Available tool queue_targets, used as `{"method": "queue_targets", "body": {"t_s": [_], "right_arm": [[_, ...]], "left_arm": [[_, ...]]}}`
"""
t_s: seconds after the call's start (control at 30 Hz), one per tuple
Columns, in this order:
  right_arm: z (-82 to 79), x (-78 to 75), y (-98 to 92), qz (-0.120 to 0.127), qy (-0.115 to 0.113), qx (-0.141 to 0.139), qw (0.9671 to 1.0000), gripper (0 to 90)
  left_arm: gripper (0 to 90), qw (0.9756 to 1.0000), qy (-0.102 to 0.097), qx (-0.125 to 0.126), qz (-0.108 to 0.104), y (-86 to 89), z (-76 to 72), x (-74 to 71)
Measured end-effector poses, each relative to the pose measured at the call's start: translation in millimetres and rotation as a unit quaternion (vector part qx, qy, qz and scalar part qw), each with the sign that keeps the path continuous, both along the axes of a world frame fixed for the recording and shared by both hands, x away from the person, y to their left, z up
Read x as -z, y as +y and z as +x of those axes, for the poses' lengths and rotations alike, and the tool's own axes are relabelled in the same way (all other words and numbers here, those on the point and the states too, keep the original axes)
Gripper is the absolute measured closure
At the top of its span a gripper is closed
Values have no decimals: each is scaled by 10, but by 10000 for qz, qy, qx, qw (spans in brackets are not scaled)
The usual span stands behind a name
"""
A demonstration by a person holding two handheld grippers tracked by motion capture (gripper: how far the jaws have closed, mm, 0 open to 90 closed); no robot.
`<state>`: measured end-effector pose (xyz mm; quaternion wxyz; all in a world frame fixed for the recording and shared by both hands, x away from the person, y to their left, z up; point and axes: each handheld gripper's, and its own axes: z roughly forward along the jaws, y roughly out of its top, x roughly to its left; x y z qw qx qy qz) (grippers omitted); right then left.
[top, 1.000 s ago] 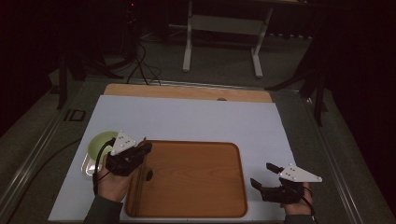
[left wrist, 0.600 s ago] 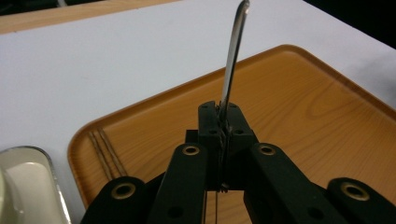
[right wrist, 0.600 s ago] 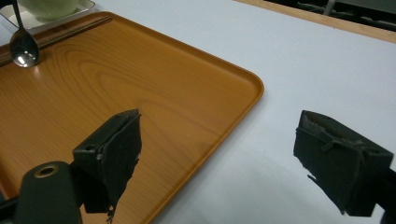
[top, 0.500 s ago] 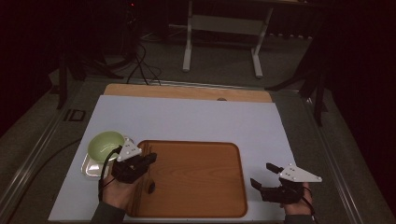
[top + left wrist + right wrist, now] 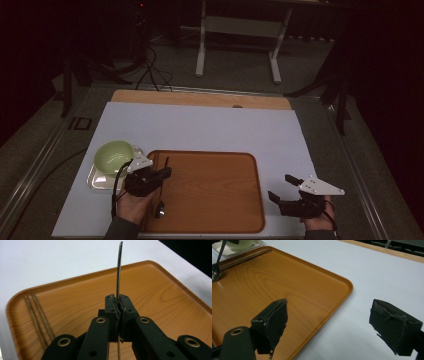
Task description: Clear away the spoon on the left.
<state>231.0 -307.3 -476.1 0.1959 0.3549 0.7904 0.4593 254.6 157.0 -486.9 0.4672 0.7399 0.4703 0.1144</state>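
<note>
The left tongs (image 5: 161, 176) pinch the spoon (image 5: 160, 207) by its thin handle, bowl down at the tray's (image 5: 210, 190) left edge; it could swivel or slip, while the right tongs (image 5: 284, 188) rest spread on the bench (image 5: 210, 125)

The tray (image 5: 210, 190) looks like wood with a smooth, semi-glossy orange-brown finish and clear grain. The spoon (image 5: 119, 270) is thin shiny metal. The left gripper (image 5: 119, 308) is matt black plastic with brass-coloured rivets; its pads (image 5: 278, 320) look rough and frayed. The bowl (image 5: 113, 156) is glossy pale green. The table sheet (image 5: 200, 130) is matt white.
</note>
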Motion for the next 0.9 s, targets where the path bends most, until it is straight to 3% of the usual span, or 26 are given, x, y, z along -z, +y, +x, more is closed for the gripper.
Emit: {"method": "queue_targets", "body": {"t_s": [0.17,0.33,0.47,0.63,0.9], "right_arm": [[-1,0,0,1,-1,-2,10000,146],[0,0,-3,7,-1,-4,10000,146],[-1,-1,-3,8,-5,-5,10000,146],[1,1,-1,-7,8,-13,10000,145],[3,4,1,-6,8,-18,10000,146]], "left_arm": [[891,9999,0,-7,-155,-93,32,37],[895,9988,34,61,-484,-146,58,56],[889,9992,106,93,-379,-138,91,82],[851,9998,198,57,-27,-96,119,121],[823,9991,376,-88,188,-37,174,221]]}}
